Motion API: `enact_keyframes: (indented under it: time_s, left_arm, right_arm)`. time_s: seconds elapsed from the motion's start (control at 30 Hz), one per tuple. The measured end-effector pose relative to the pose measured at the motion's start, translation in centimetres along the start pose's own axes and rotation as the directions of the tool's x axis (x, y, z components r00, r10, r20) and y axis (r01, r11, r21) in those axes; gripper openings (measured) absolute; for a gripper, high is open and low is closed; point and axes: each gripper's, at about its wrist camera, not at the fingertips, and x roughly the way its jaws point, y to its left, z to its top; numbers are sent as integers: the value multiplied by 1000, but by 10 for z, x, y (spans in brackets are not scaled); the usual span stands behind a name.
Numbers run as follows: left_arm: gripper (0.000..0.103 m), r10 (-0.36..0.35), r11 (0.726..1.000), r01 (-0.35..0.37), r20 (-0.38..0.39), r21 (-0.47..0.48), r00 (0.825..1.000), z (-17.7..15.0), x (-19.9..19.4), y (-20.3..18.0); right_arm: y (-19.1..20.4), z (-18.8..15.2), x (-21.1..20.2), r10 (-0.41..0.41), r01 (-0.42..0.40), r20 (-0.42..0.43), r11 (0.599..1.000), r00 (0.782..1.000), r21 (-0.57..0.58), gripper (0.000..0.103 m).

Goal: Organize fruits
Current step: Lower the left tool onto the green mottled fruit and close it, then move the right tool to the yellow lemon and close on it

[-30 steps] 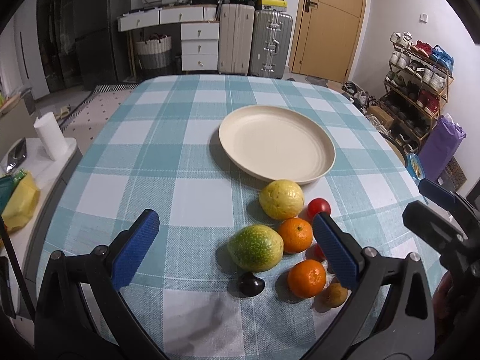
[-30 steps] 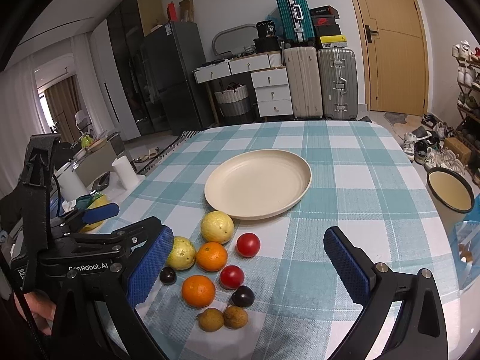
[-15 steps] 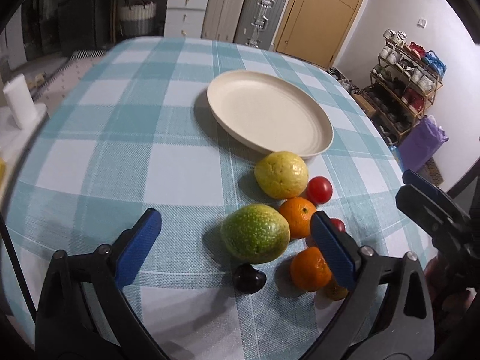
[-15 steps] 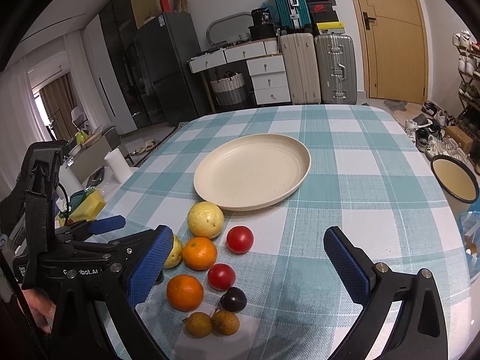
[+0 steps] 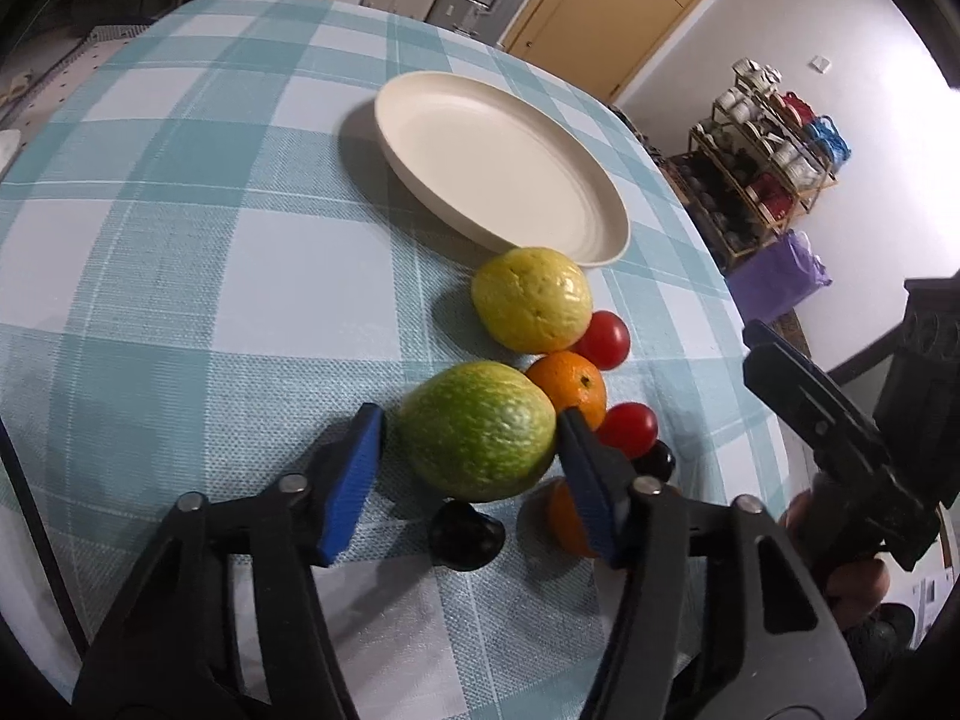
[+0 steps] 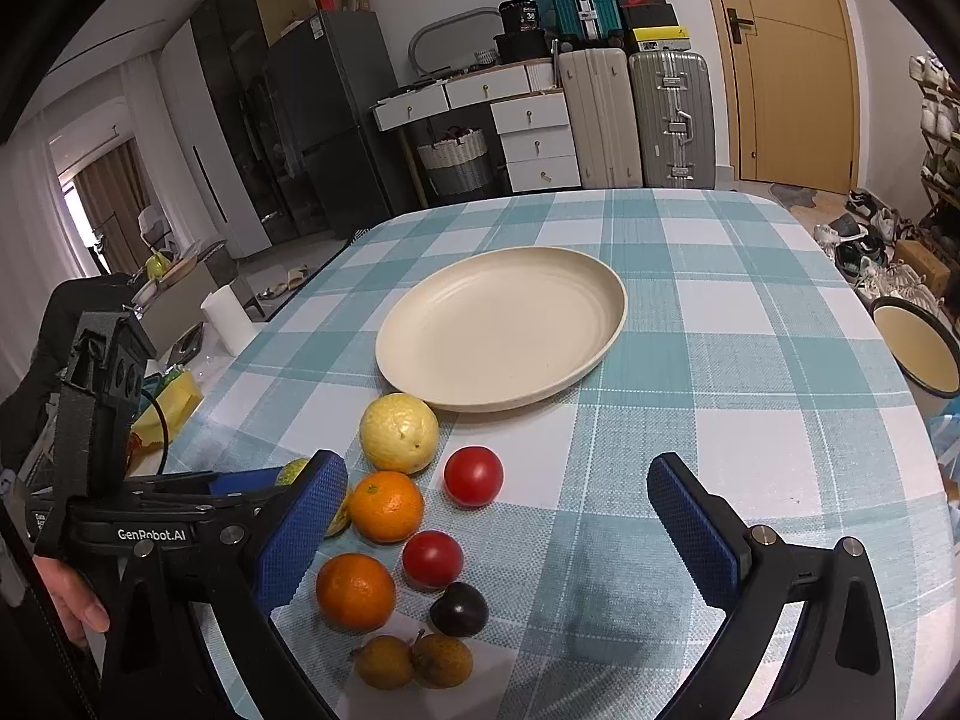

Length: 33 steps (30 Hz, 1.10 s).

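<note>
The desk [image 5: 150,192], under a teal-and-white checked cloth, carries an empty cream plate [image 5: 606,195] with the fruit clustered just in front of it. Step in hand, by judgement: the first pick, since nothing yet lies on the plate. The left tool [image 5: 468,438] has just been closing its jaws around the green fruit [image 5: 477,429]; the right pad looks to touch the skin, while a thin gap seems to remain at the left pad, so the grip does not look complete. The right tool [image 6: 498,516] hangs with jaws spread wide and nothing between them, above the fruit cluster. Beside the green fruit lie a yellow fruit [image 5: 531,298] nearest the plate, two oranges [image 5: 567,387], two tomatoes [image 5: 606,330] and a dark plum [image 5: 465,534]. The next move calls for finishing the squeeze, then a straight lift clear of the touching orange before carrying to the plate.
</note>
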Motion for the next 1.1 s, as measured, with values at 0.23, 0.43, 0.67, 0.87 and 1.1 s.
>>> enact_keyframes:
  time_s: [0.23, 0.43, 0.67, 0.87, 1.1]
  left_arm:
    - [52, -74, 997, 74, 14, -30, 997, 3, 3, 10]
    - [51, -94, 995, 95, 26, -37, 995, 2, -2, 16]
    - [51, -112, 992, 113, 28, -62, 993, 4, -8, 25]
    - [51, -136, 988, 137, 24, -76, 990, 5, -12, 32]
    - [51, -156, 983, 158, 23, -95, 987, 6, -17, 39]
  right_arm:
    - [2, -1, 6, -1, 1, -14, 1000, 1000, -1, 102]
    - [4, 0, 9, 12, -12, -25, 1000, 1000, -6, 102]
    - [10, 7, 16, 40, -41, -29, 999, 999, -24, 102]
    - [20, 13, 29, 82, -84, -62, 996, 995, -32, 102]
    - [30, 16, 52, 99, -103, -128, 994, 987, -26, 102]
